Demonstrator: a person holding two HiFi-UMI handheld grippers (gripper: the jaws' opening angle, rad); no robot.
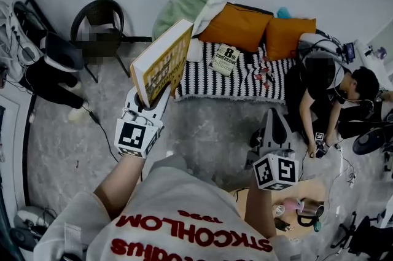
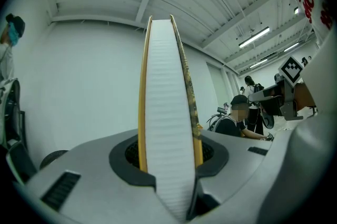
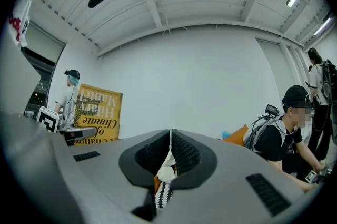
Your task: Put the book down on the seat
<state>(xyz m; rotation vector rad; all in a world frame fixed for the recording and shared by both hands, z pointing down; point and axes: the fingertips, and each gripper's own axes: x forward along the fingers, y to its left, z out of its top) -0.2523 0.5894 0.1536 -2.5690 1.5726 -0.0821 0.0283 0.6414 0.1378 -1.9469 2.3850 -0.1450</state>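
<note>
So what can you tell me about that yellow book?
The book is thick, with a yellow cover, dark lettering and a white page block. Closed and roughly upright, it is clamped by its lower edge in the left tool, in the air by the striped seat. Nothing else touches it.

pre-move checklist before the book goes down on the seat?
1. Left claw grip on book: ok, clamped across both covers.
2. Book orientation: not ok, upright, needs laying flat.
3. Landing spot on seat: ok, bare stripes left of the smaller book.
4. Right claw: ok, shut, empty, away from the book.
5. Seated person: ok, at the seat's right end.
</note>
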